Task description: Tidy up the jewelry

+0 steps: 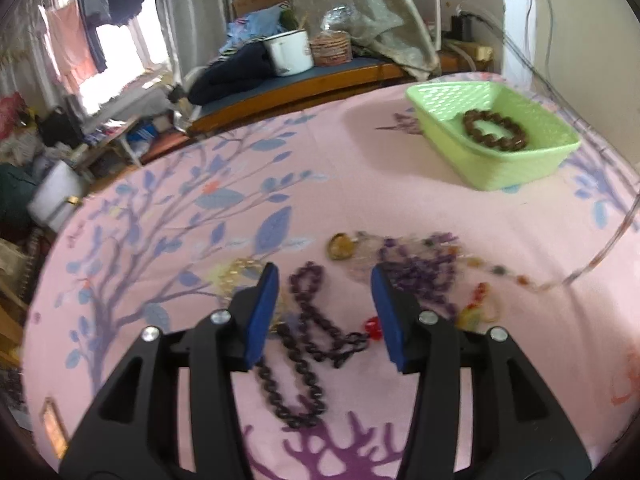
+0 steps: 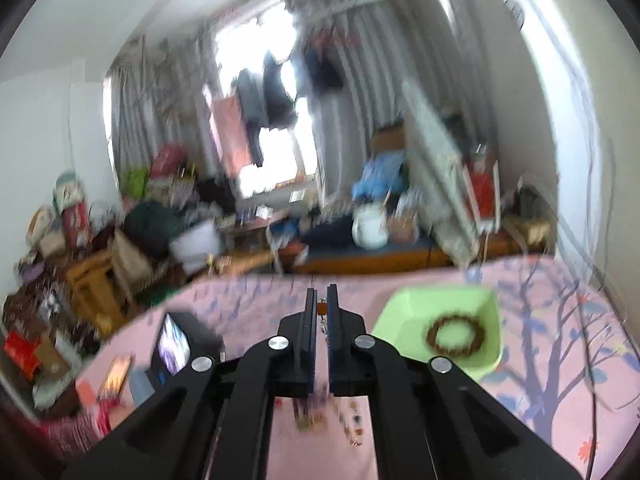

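Left gripper [image 1: 324,280]: jaws apart, blue pads bare, nothing clamped. It hangs over a dark purple bead chain [image 1: 308,344] lying loose on the pink floral cloth [image 1: 168,208]. Just beyond the pads, more jewelry: a gold-coloured pendant [image 1: 341,246], a heap of purple beads [image 1: 416,272], a red and yellow trinket [image 1: 476,308].

Right gripper [image 2: 321,300]: jaws nearly together, pinching a thin chain [image 2: 322,322] that dangles between them; a small orange piece sits at the tips, view too blurred to name it.

Far side of the cloth: green basket [image 1: 516,168], a brown bead bracelet [image 1: 495,129] lying inside it.
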Demonstrator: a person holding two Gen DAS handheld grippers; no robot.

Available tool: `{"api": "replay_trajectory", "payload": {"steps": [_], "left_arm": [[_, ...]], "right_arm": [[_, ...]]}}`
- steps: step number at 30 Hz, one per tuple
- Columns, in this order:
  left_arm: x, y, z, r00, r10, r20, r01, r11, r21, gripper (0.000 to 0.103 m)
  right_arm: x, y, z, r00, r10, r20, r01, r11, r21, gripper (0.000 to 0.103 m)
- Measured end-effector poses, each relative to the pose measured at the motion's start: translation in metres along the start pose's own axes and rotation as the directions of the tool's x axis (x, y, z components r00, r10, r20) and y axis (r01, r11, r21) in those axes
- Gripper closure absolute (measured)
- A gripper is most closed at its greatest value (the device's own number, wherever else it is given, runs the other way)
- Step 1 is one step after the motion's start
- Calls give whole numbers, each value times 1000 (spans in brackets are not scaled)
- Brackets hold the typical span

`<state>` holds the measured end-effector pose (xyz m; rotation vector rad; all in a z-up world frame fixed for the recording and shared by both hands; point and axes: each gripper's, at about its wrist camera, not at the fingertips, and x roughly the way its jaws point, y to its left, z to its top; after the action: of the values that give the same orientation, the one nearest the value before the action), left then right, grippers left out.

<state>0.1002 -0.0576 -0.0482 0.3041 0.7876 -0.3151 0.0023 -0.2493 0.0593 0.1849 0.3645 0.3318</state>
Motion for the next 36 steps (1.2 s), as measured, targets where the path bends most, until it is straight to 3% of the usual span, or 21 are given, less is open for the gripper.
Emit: {"api": "replay_trajectory", "payload": {"steps": [2,4,6,9,11,14,15,16,17,19,21,22,23,24,27,28,29,30,33,36], "left_arm": [[-2,4,2,995,-95,2,95,995,-37,57],[-4,5,3,981,-196,6,196,979,-60,57],[-7,1,4,966,-256,18,257,965,-56,57],[-14,-17,1,950,-312,30,311,950,34,57],[-14,-32,-2,946,-324,20,321,942,103,57],[-6,-50,-2,941,-338,-7,334,926,173,57],[-1,-54,-1,941,-336,-24,335,925,181,57],[5,-57,1,941,-336,-42,338,925,175,57],[9,-57,4,936,-348,-55,353,923,154,57],[12,-50,9,923,-382,-50,385,917,103,57],[11,-44,10,921,-389,-33,391,918,73,57],[9,-38,9,921,-388,-21,388,920,53,57],[8,-36,8,922,-386,-16,386,921,44,57],[5,-33,6,924,-383,-8,383,923,38,57],[-5,-34,-1,927,-374,11,372,925,83,54],[-7,-39,-3,928,-372,10,369,922,114,48],[-8,-43,-4,929,-370,14,365,922,130,34],[-8,-48,-4,929,-370,21,363,920,145,31],[-4,-71,1,919,-394,6,385,900,202,31],[3,-97,7,913,-408,-13,396,879,266,31]], "right_arm": [[18,-7,-19,995,-5,-96,6,1000,9,103],[40,-20,-42,977,28,-211,-16,998,56,103],[61,-42,-71,946,99,-309,-45,983,177,103],[67,-67,-101,921,173,-349,-52,942,332,103],[60,-74,-109,920,180,-347,-51,935,350,103],[51,-69,-112,918,104,-383,-4,967,253,103],[51,-63,-114,907,64,-417,16,982,186,79],[53,-54,-117,894,21,-448,32,993,110,67],[55,-48,-119,888,-11,-460,38,998,49,58],[61,-28,-125,880,-104,-464,59,992,-110,57],[76,-16,-130,860,-195,-472,95,969,-226,58],[79,-11,-129,868,-198,-456,84,963,-258,65],[82,-13,-129,871,-163,-463,49,967,-249,89],[82,-14,-128,872,-123,-474,15,974,-225,103],[75,-25,-125,868,-172,-467,65,970,-236,103],[68,-39,-125,867,-180,-465,96,975,-199,103],[61,-48,-125,867,-179,-464,115,980,-164,103],[51,-61,-124,867,-190,-460,149,981,-123,103],[24,-93,-124,858,-262,-441,260,963,-66,103],[-3,-112,-129,854,-280,-439,308,951,-9,103]]}}
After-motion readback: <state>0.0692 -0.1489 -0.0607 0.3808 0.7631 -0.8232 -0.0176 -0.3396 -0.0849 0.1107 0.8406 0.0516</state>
